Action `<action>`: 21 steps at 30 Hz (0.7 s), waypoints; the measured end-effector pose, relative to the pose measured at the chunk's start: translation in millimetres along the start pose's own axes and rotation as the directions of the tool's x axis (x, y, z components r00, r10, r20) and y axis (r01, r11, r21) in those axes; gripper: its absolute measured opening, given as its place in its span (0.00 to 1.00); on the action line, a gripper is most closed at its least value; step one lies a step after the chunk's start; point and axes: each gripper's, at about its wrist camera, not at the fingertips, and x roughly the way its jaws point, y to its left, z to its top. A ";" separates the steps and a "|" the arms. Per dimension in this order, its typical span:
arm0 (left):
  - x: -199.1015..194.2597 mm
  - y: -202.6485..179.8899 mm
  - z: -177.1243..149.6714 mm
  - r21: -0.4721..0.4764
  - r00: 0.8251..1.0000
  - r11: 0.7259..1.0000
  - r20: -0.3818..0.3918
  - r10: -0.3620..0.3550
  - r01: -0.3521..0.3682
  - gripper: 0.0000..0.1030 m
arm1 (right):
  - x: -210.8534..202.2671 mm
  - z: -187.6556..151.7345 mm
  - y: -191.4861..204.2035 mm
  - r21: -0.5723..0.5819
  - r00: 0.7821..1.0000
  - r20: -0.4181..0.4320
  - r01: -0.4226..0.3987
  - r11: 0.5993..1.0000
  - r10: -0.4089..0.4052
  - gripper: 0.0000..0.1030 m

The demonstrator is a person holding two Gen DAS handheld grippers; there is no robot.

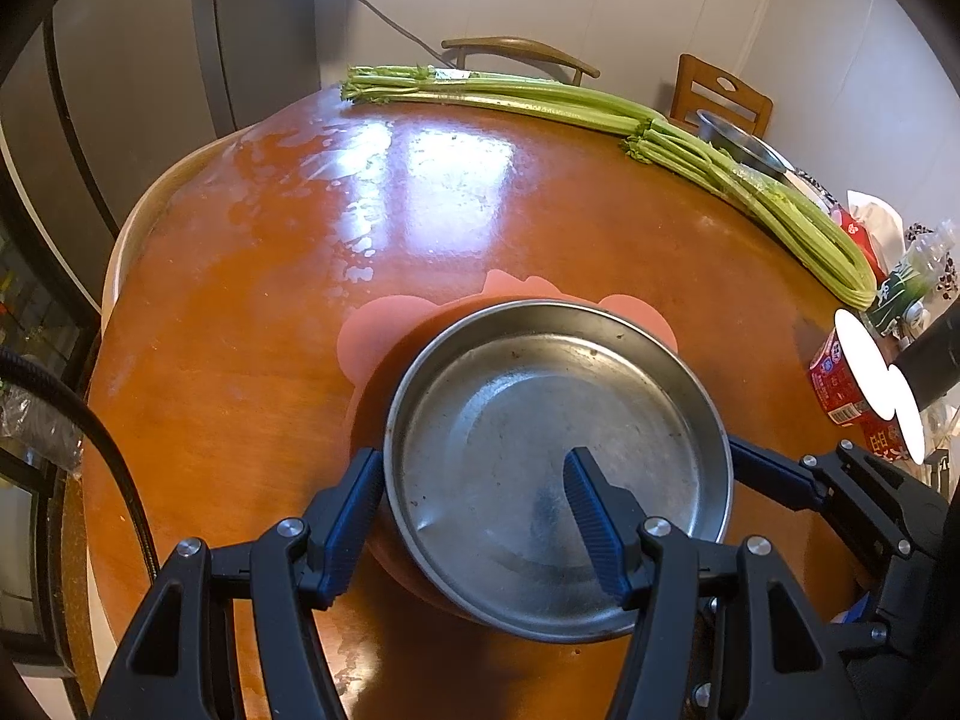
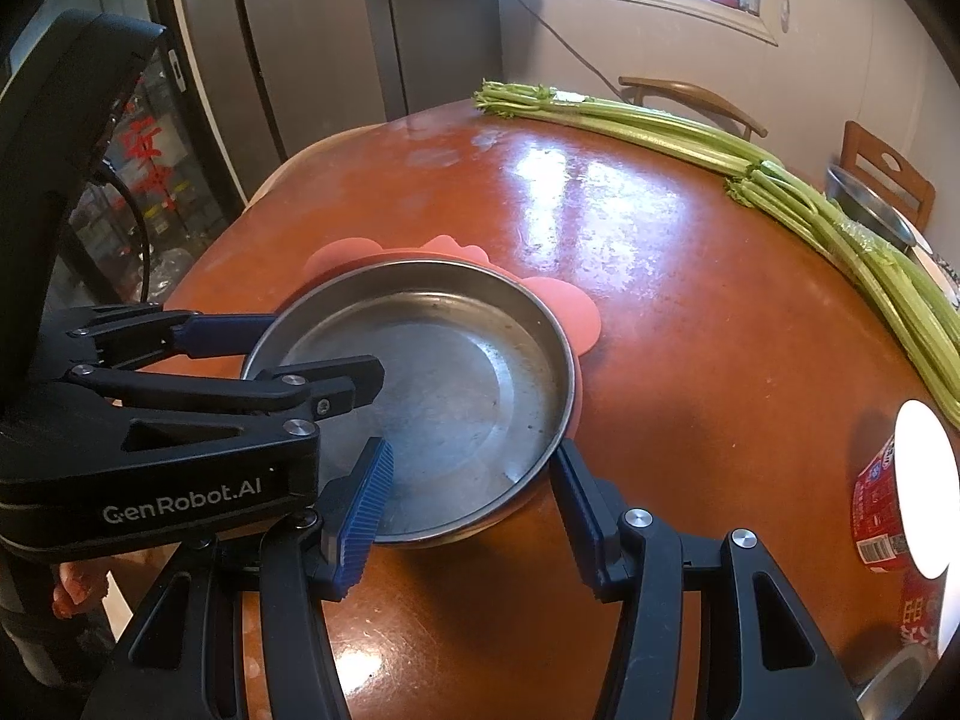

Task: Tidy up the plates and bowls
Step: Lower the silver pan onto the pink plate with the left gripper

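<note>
A shallow steel plate (image 1: 540,408) rests on a pink plate with ear-shaped lobes (image 1: 372,336) on the round wooden table (image 1: 240,276). My left gripper (image 1: 474,468) straddles the steel plate's near-left rim: one blue pad is outside against the wall, the other hangs inside over the bottom. It is open, with a wide gap. My right gripper (image 2: 471,456) straddles the near-right rim of the steel plate (image 2: 444,372) the same way, open, outer pad beside the rim. The right wrist view shows the left gripper (image 2: 321,351) across the plate's left rim.
Long celery bunches (image 1: 540,99) lie along the table's far and right edge. A steel bowl (image 1: 741,141) stands behind them. Red cups with white lids (image 2: 888,510) stand at the right. Two wooden chairs (image 1: 720,93) are beyond the table, and a fridge (image 2: 288,30) at the left.
</note>
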 end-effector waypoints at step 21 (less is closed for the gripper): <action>-12.3 7.9 -0.2 -0.012 1.000 1.000 0.025 0.005 -0.005 0.60 | 3.0 3.1 0.8 -0.014 1.000 0.000 0.021 1.000 -0.021 0.55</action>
